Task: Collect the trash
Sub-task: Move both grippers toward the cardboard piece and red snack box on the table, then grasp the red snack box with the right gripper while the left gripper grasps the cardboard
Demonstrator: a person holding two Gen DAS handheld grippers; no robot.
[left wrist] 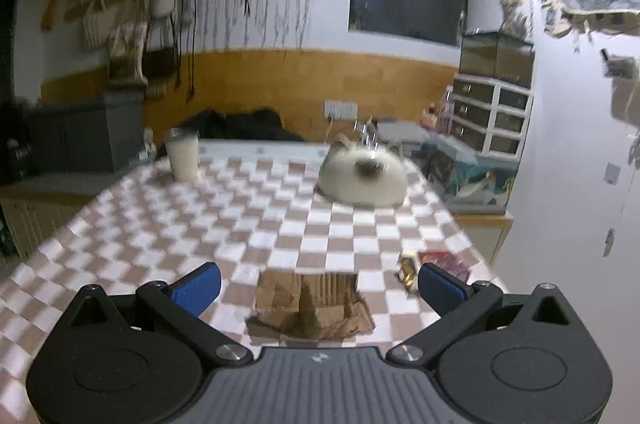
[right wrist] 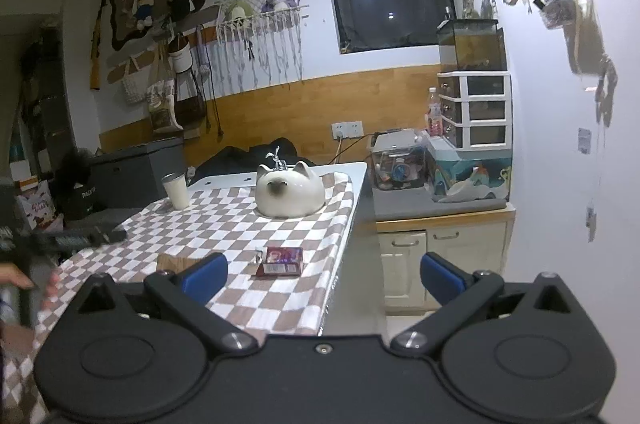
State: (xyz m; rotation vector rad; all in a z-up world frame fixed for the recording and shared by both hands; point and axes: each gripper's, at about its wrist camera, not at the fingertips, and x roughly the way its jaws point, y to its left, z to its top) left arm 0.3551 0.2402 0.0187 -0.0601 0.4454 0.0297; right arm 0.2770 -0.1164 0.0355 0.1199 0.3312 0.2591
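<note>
A crumpled brown paper bag point(left wrist: 310, 306) lies on the checkered tablecloth point(left wrist: 224, 224), right between the open blue fingers of my left gripper point(left wrist: 318, 286). A dark red snack wrapper point(left wrist: 442, 260) and a small gold wrapper point(left wrist: 407, 270) lie just right of the bag. In the right wrist view the red wrapper point(right wrist: 280, 260) lies near the table's right edge, with the brown bag point(right wrist: 176, 261) to its left. My right gripper point(right wrist: 323, 278) is open and empty, above the table's right edge.
A white cat-shaped ceramic bowl point(right wrist: 289, 193) and a white cup point(right wrist: 176, 189) stand at the far end of the table point(right wrist: 240, 224). A cabinet point(right wrist: 444, 248) with drawers and tanks stands to the right. A person's hand point(right wrist: 24, 284) shows at the left.
</note>
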